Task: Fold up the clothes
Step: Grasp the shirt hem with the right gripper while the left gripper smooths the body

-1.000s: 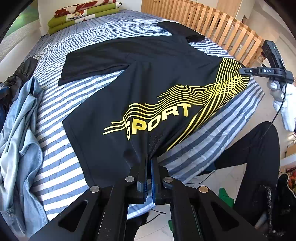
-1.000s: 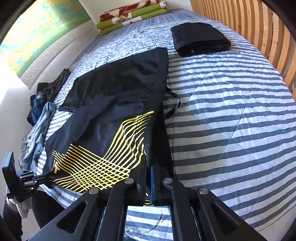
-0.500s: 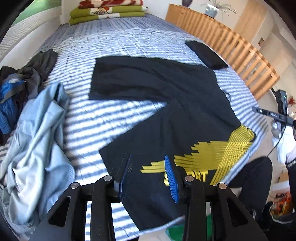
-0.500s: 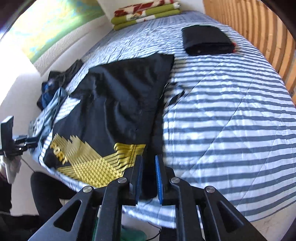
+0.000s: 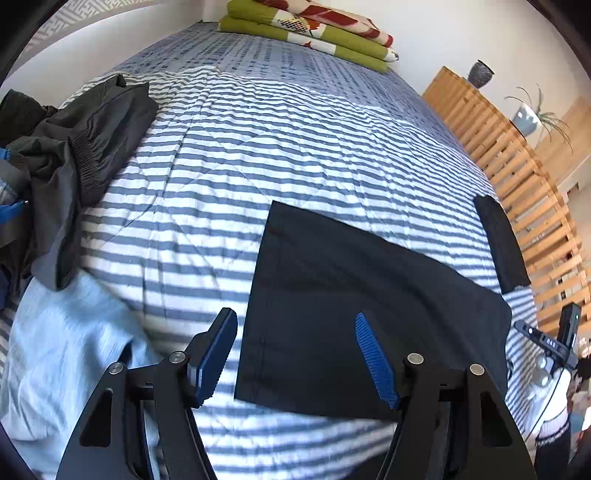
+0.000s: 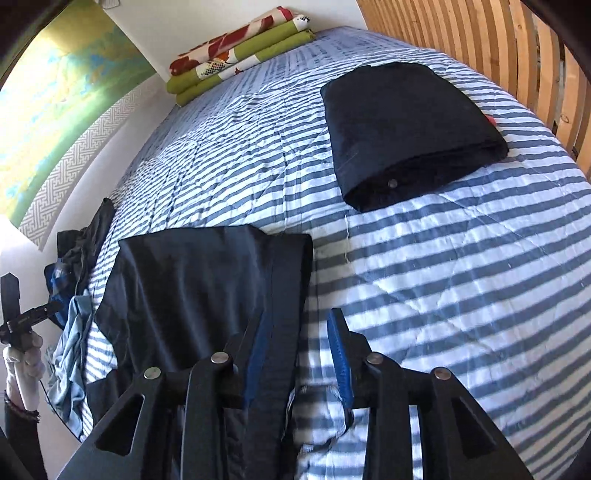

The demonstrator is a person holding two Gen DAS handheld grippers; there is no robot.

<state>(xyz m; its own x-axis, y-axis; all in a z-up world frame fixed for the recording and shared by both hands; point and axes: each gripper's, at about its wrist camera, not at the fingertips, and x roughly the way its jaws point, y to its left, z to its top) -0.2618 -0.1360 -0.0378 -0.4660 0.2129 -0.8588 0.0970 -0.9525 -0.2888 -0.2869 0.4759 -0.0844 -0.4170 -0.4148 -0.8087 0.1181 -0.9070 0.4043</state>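
Observation:
A black T-shirt (image 5: 351, 295) lies flat on the striped bed (image 5: 258, 147), with only plain black cloth showing and no print in sight. My left gripper (image 5: 295, 356) hovers open over the shirt's near left edge; nothing is between its blue pads (image 5: 373, 358). In the right wrist view the same shirt (image 6: 203, 288) lies left of centre. My right gripper (image 6: 299, 350) is open above the shirt's right edge, its left finger over the cloth and its right finger over the bedspread (image 6: 443, 295). Each gripper appears in the other's view, at the bed's edge.
A folded black garment (image 6: 406, 129) sits at the far right by the wooden slat rail (image 6: 498, 55). Dark clothes (image 5: 92, 140) and a light blue shirt (image 5: 74, 350) are heaped at the left. Folded green and red blankets (image 5: 306, 33) lie at the head.
Both grippers were shut on the shirt's hem a second ago. They have opened, let go and moved forward over the bed. The yellow print no longer shows.

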